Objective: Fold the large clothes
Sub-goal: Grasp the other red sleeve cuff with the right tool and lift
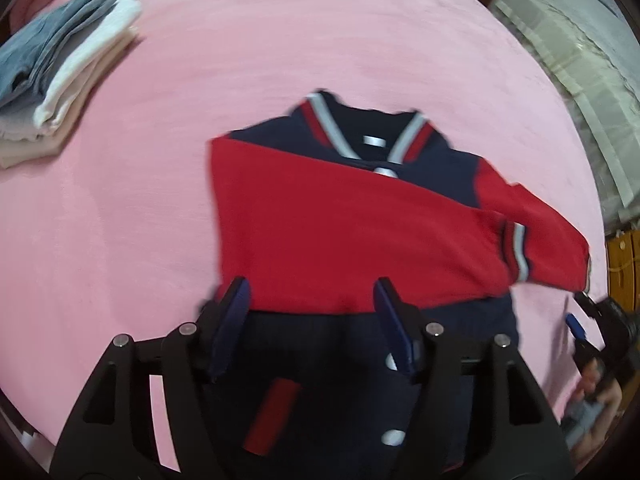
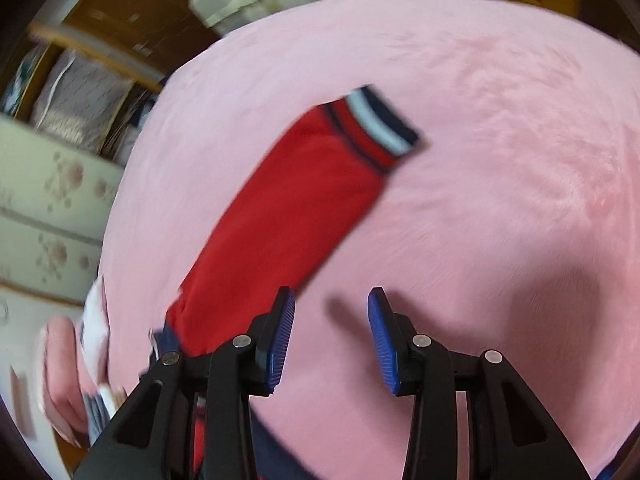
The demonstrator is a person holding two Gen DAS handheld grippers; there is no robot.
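Left wrist: low over jacket (image 1: 352, 216), facing collar. Right wrist: close above pink bed (image 2: 500, 160), facing along outstretched sleeve (image 2: 288, 208). Shared: sleeve, bed.

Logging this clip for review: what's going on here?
A person with two handheld claws is folding a red and navy jacket on a pink bedspread. One sleeve already lies across the chest. The left claw hovers open over the hem; the right claw is open beside the other sleeve, gripping nothing.
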